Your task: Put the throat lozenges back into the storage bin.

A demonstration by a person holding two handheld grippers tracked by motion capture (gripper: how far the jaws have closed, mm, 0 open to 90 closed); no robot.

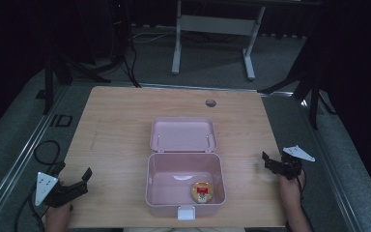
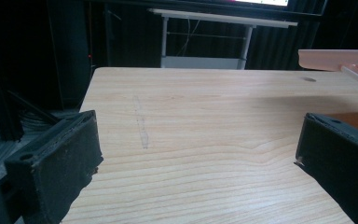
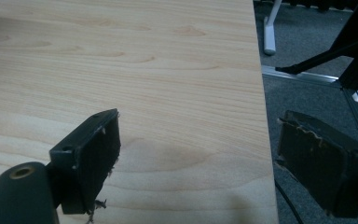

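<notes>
Since the small round gold-lidded jar (image 1: 202, 192) already sits inside the open pink plastic lidded box (image 1: 183, 197), between our grippers, we judge only closing remains; left gripper (image 1: 75, 181) and right gripper (image 1: 272, 162) both hang spread, empty.

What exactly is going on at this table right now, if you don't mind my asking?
A person sits at a wooden table with a gripper in each hand. Neither is handling anything: the left gripper rests near the table's near-left corner and the right gripper near its right edge, both with jaws open and empty. Between them stands a pink box with its lid flipped open and lying back. Inside, toward the near-right corner, sits a small round container.
</notes>
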